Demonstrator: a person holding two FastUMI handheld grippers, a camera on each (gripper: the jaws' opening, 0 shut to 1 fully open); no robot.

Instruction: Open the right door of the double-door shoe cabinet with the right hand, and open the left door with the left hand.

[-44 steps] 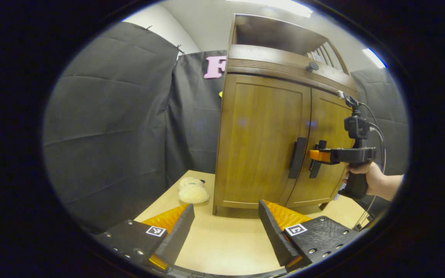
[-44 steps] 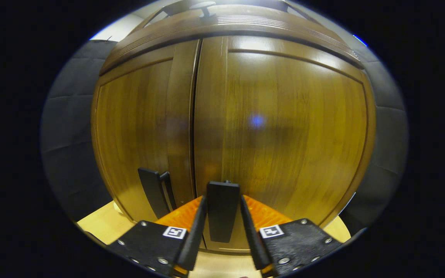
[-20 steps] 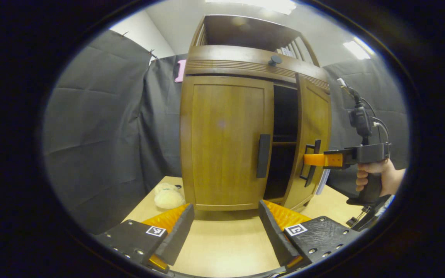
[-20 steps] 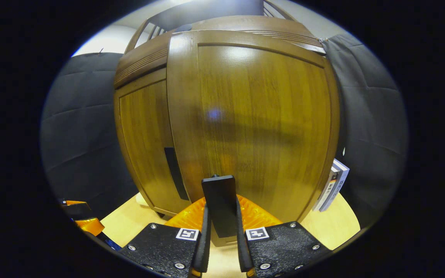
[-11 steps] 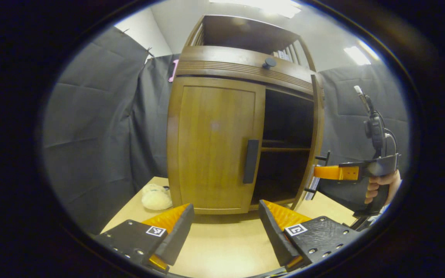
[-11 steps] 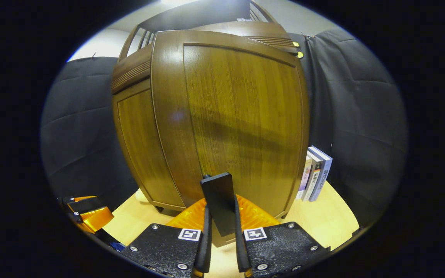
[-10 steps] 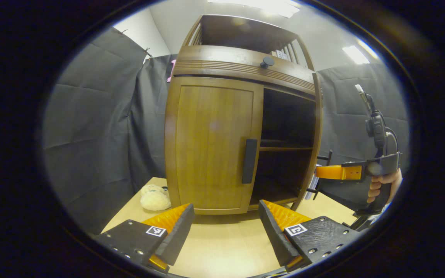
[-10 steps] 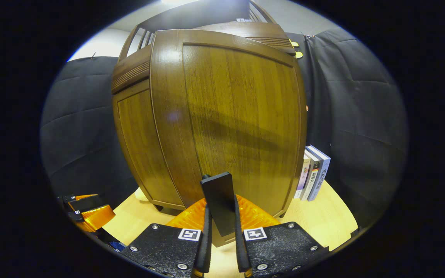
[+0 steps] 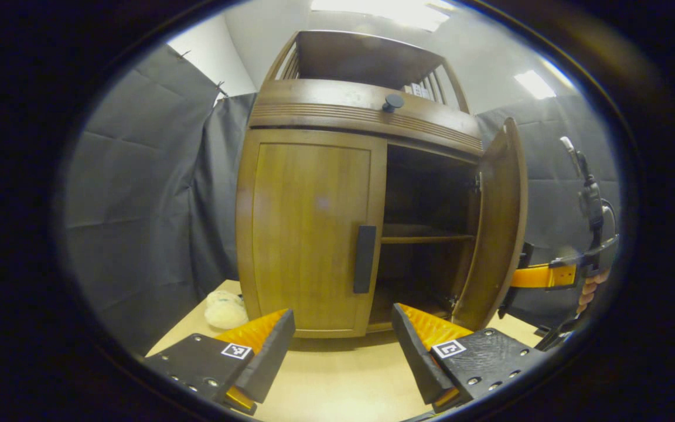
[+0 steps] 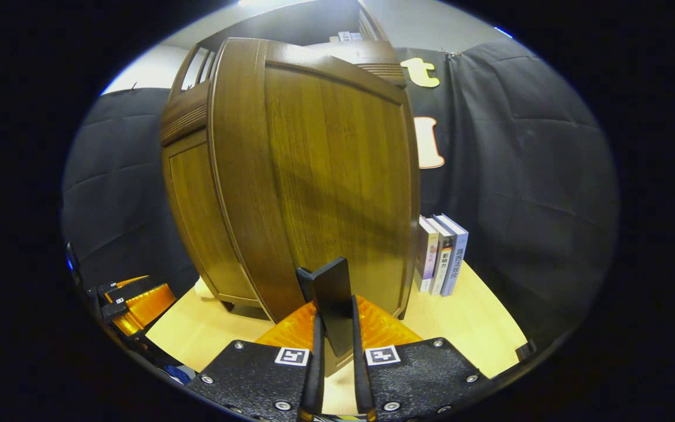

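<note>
The right gripper (image 10: pixel 334 351) pinches the right door's (image 10: pixel 337 170) handle (image 10: pixel 327 299), the door swung wide on the cabinet (image 9: pixel 367 117); pulled farther, it could strain the hinges. The left gripper (image 9: pixel 343 346) hangs spread before the closed left door (image 9: pixel 308 234).

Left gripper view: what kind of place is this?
Likely a staged recording booth, not a home: black cloth walls surround a wooden shoe cabinet standing on a light tabletop, with a hand-held gripper at its open right door.
</note>
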